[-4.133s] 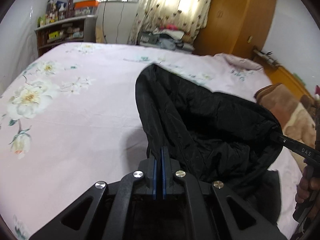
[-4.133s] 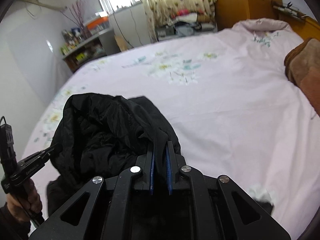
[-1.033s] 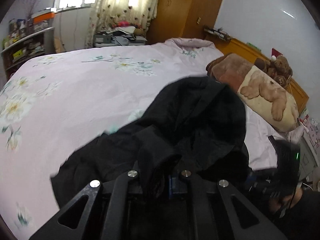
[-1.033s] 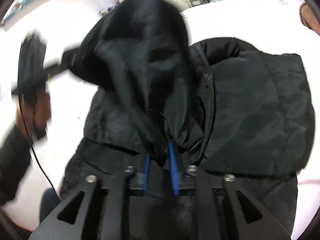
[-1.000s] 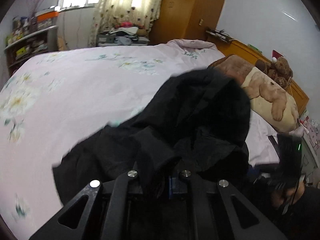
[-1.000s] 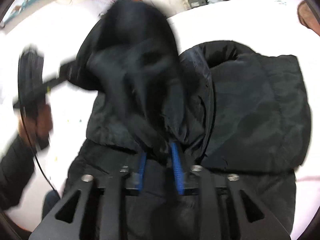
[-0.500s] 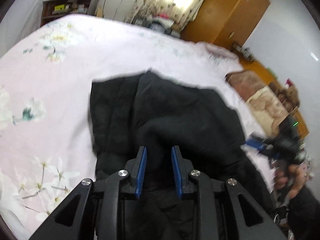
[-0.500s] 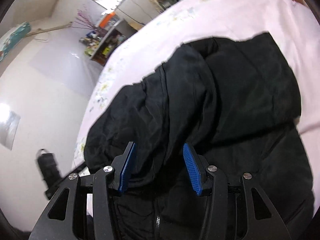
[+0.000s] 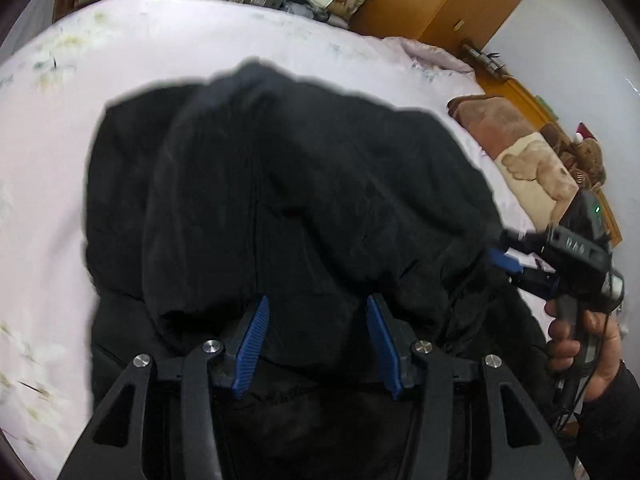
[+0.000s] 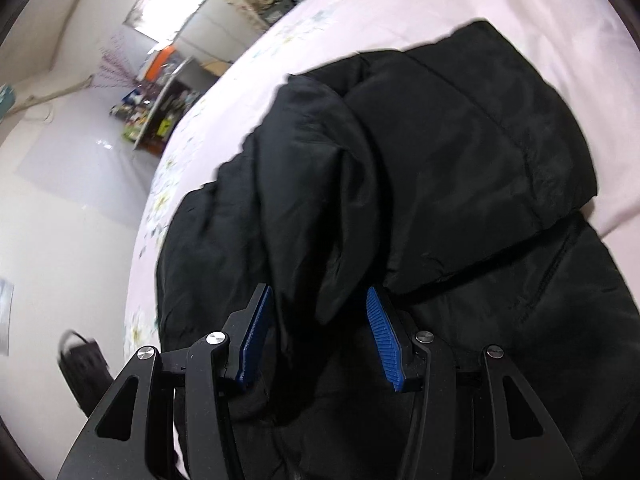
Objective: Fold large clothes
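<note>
Black padded jacket (image 9: pixel 304 208) lying on the pink floral bed (image 9: pixel 160 60), near its front edge, upper part doubled over the body to halve it. Left gripper (image 9: pixel 316 336) just spread wide, fabric loose between; right gripper (image 10: pixel 316 332) parted too, pads seemingly clear, letting the fold settle.
</note>
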Action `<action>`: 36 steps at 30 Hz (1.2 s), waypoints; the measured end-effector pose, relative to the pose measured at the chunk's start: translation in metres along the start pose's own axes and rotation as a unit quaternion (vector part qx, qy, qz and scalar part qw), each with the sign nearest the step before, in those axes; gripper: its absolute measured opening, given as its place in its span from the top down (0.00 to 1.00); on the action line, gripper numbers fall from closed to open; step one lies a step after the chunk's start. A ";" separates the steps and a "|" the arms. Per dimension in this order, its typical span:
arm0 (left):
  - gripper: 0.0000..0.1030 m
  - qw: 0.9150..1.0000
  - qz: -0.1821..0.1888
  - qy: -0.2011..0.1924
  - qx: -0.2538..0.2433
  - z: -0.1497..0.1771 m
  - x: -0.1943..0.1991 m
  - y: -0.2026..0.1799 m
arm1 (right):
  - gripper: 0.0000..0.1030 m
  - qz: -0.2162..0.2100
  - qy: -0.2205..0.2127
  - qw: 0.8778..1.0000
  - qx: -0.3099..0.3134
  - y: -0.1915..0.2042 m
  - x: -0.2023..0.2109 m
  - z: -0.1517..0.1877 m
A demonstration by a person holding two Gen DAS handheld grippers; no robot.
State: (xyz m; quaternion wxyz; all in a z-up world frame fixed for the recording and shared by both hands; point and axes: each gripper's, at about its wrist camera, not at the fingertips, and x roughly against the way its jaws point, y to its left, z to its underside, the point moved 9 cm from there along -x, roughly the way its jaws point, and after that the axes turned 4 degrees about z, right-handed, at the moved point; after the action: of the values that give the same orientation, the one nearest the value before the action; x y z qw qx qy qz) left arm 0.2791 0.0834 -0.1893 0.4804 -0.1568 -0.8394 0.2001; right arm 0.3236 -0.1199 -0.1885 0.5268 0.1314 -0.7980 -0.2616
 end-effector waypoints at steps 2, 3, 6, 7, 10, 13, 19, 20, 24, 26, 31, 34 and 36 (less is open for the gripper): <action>0.49 1.000 -0.009 -0.001 0.005 0.000 -0.008 0.004 | 0.52 -0.009 -0.010 1.000 0.006 0.005 -0.002 -0.006; 0.49 1.000 -0.010 -0.001 0.010 -0.001 -0.011 0.005 | 0.55 -0.008 -0.022 1.000 0.010 0.006 0.004 -0.006; 0.49 1.000 -0.022 -0.001 0.019 -0.006 -0.022 0.006 | 0.61 0.023 -0.036 0.999 0.014 0.000 0.009 -0.014; 0.49 0.999 -0.031 0.000 0.011 -0.006 -0.022 0.004 | 0.61 0.034 -0.032 0.999 0.014 -0.005 0.009 -0.014; 0.49 0.999 -0.038 -0.004 0.004 -0.007 -0.007 -0.004 | 0.61 0.068 -0.051 0.995 0.047 -0.005 0.029 -0.013; 0.49 0.999 -0.030 -0.037 0.007 -0.005 0.025 -0.004 | 0.61 0.081 -0.093 0.985 0.120 0.020 0.056 -0.015; 0.49 0.990 -0.071 -0.117 0.021 -0.063 0.054 0.019 | 0.61 0.098 -0.117 0.962 0.227 0.069 0.036 -0.032; 0.49 0.989 -0.083 -0.119 0.029 -0.074 0.046 0.028 | 0.61 0.110 -0.113 0.958 0.239 0.070 0.023 -0.036; 0.47 0.987 -0.123 -0.088 0.050 -0.084 -0.006 0.062 | 0.64 0.172 -0.086 0.946 0.260 0.036 -0.016 -0.043; 0.43 0.987 -0.126 -0.085 0.046 -0.075 -0.030 0.072 | 0.71 0.191 -0.091 0.939 0.272 0.014 -0.028 -0.048; 0.37 0.982 -0.159 -0.103 0.009 -0.068 -0.043 0.066 | 0.73 0.196 -0.093 0.935 0.280 0.000 -0.045 -0.052; 0.39 0.985 -0.145 -0.092 0.023 -0.071 -0.027 0.060 | 0.73 0.185 -0.084 0.943 0.263 0.008 -0.040 -0.059; 0.41 0.986 -0.124 -0.104 0.026 -0.072 -0.004 0.051 | 0.73 0.179 -0.093 0.944 0.259 0.020 -0.016 -0.059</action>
State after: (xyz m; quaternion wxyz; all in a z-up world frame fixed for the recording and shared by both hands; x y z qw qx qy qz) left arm 0.3468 0.1390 -0.1841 0.4157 -0.0172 -0.8922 0.1757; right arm 0.3850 -0.1114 -0.1717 0.4359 0.0934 -0.8941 0.0420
